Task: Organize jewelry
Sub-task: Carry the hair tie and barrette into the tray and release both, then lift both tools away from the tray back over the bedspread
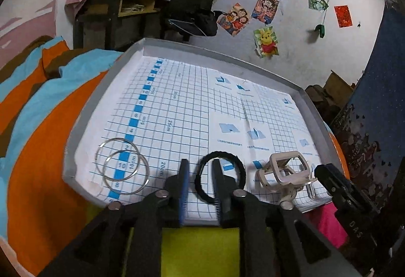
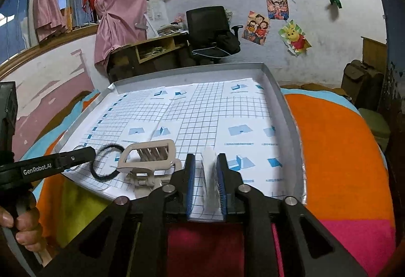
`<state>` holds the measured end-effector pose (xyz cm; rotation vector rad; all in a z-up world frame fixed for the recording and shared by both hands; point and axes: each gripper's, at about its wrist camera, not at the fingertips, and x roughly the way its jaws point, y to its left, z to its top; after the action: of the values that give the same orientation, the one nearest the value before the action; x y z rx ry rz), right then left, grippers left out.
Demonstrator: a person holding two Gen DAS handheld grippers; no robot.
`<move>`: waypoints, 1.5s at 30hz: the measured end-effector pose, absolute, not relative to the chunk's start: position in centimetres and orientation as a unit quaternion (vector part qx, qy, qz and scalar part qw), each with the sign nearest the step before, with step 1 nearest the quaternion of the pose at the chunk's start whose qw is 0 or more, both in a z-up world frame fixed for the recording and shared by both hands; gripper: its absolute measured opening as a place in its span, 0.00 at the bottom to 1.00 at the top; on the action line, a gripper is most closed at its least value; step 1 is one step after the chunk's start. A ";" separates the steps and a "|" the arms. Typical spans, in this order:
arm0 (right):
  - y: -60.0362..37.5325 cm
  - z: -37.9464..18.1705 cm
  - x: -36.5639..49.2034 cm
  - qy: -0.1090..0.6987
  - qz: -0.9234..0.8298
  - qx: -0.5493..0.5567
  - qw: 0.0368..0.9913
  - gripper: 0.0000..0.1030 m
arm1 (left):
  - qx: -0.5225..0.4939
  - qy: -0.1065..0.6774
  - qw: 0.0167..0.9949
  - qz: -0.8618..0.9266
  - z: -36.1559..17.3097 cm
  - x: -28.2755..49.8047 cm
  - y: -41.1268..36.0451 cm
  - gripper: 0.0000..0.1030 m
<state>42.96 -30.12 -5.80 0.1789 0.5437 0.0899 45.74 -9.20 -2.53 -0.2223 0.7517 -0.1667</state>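
Note:
A grey tray (image 1: pixel 291 79) lined with blue grid paper lies on a bed. Near its front edge lie two thin silver bangles (image 1: pixel 122 165), a black hair tie (image 1: pixel 220 175) and a beige claw clip (image 1: pixel 288 173). My left gripper (image 1: pixel 200 165) is open, its right finger inside the hair tie's loop. In the right wrist view, the clip (image 2: pixel 149 158) and hair tie (image 2: pixel 106 163) lie left of my right gripper (image 2: pixel 205 159). The right gripper is open, with a whitish translucent piece (image 2: pixel 210 175) against its right finger; what it is I cannot tell.
The tray (image 2: pixel 278 99) rests on an orange, blue, yellow and pink blanket (image 2: pixel 336 145). The left gripper's body (image 2: pixel 50 163) reaches in from the left. A black chair (image 2: pixel 207 31) and a wooden desk (image 2: pixel 152 49) stand by the far wall.

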 end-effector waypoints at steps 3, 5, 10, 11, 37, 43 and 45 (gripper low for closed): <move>-30.3 -5.1 42.2 0.255 0.040 0.084 0.962 0.41 | -0.118 0.343 0.929 -0.074 -1.9 44.6 -8.4 0.44; -30.2 -4.4 41.8 0.246 0.038 0.072 0.966 0.42 | -0.127 0.311 0.940 -0.066 -1.0 43.1 -7.6 0.69; -30.0 -1.8 39.9 0.208 0.033 0.078 0.975 0.59 | -0.130 0.247 0.959 -0.053 1.3 40.1 -6.1 0.85; -29.8 -1.1 39.3 0.196 0.031 0.078 0.977 0.62 | -0.128 0.241 0.961 -0.050 1.7 39.7 -6.0 0.87; -24.9 5.9 22.8 0.109 0.050 0.065 0.991 0.99 | -0.062 0.130 0.989 -0.024 6.2 21.8 -1.2 1.00; -24.0 5.5 18.4 0.099 0.046 0.063 0.992 0.99 | -0.056 0.116 0.992 -0.020 6.5 17.9 0.3 1.00; -23.6 5.3 17.1 0.096 0.044 0.059 0.993 0.99 | -0.055 0.113 0.992 -0.018 6.4 16.8 0.7 1.00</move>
<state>17.05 -23.61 5.29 0.1186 0.1934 0.0872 16.82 0.75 6.41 -0.1106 0.2275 -0.0370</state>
